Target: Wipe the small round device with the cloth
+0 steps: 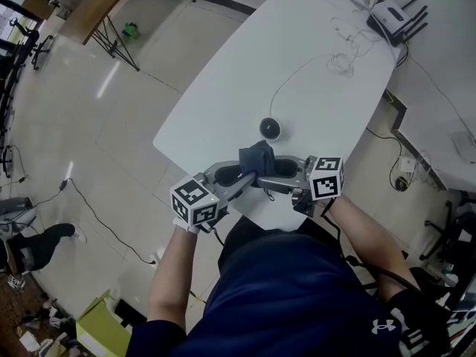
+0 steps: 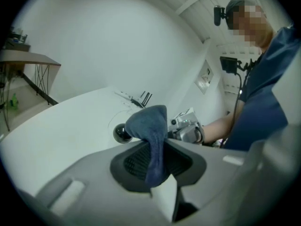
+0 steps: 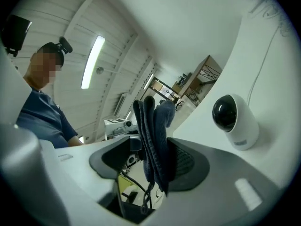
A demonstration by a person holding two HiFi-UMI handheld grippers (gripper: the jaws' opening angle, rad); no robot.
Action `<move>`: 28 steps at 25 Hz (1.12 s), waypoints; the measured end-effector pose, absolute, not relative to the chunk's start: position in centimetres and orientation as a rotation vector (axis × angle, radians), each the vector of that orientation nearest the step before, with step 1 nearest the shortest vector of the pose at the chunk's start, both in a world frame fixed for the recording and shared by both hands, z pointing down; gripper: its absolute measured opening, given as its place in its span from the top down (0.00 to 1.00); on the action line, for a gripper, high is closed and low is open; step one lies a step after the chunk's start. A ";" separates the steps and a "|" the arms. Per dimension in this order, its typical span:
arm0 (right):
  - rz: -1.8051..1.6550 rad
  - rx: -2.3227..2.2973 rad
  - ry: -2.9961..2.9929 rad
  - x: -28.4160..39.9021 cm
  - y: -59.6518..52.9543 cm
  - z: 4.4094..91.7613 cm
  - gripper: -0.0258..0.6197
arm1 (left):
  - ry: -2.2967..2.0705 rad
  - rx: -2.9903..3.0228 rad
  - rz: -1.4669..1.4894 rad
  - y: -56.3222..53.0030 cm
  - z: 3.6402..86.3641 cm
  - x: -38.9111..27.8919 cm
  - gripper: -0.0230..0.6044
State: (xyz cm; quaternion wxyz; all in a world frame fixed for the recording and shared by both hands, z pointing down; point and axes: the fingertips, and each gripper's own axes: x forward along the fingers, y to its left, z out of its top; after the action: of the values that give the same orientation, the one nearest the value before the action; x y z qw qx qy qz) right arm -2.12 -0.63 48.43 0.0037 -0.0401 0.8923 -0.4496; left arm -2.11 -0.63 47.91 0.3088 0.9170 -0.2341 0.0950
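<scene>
A long white rounded table (image 1: 320, 50) stands on a glossy pale tiled floor (image 1: 89, 125) in a workroom, with a white router with black antennas (image 1: 394, 13) at its far end and a thin white cable (image 1: 297, 73) trailing across the top. A person in a dark blue shirt (image 1: 297, 296) stands at the table's near end, holding a two-jaw gripper in each hand.

The small round white device with a black domed lens (image 3: 233, 119) sits upright on the tabletop near the near end, just beyond both grippers and apart from them. A dark blue folded cloth (image 1: 257, 158) hangs in the air between the two tools, above the table's near edge and just short of the device, not touching it.

The left gripper (image 2: 157, 161) has its jaws nearly together, pinched on one end of the cloth, which bunches up above its pads. The right gripper (image 3: 150, 161) faces it from the other side; the cloth's folds hang between its jaws against one pad, while the other pad stands clear with a gap showing.
</scene>
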 end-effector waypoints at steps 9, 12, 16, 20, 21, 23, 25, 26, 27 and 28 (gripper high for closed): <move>-1.321 -0.388 2.922 -1.5 -1.6 50.0 0.82 | -0.705 2.334 0.167 -0.5 49.5 -2.2 0.83; -1.253 -0.559 3.007 -1.3 -2.1 50.5 0.84 | -0.776 2.310 0.187 -0.2 50.3 -3.2 0.76; -0.953 -0.865 3.249 -0.4 -4.2 51.4 0.84 | -0.967 2.266 0.304 0.3 52.5 -6.1 0.66; -0.568 -0.853 3.553 -1.8 -5.0 52.9 0.84 | -1.100 2.208 0.297 0.3 53.1 -7.9 0.66; -0.518 -0.825 3.594 -2.2 -5.1 53.0 0.84 | -1.107 2.204 0.291 0.4 53.0 -7.9 0.67; -0.536 -0.812 3.607 -2.3 -5.8 53.1 0.84 | -1.105 2.198 0.276 0.6 52.8 -7.6 0.69; -0.681 -0.859 3.536 -1.4 -7.1 53.3 0.84 | -1.101 2.189 0.251 0.6 52.3 -7.3 0.69; -0.780 -0.890 3.465 -0.7 -7.8 53.0 0.84 | -1.102 2.179 0.229 0.5 51.9 -7.2 0.69; -0.887 -0.915 3.371 0.0 -8.6 52.5 0.84 | -1.103 2.168 0.204 0.3 51.4 -7.1 0.69; -0.994 -0.933 3.257 0.8 -9.4 51.8 0.84 | -1.104 2.159 0.181 0.0 51.0 -7.0 0.69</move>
State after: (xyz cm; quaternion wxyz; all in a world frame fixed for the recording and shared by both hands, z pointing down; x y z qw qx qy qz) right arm 0.78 -9.40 51.81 -0.1934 -0.2594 0.9050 -0.2763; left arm -6.99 -0.01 51.03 0.3475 0.8325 -0.4257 0.0699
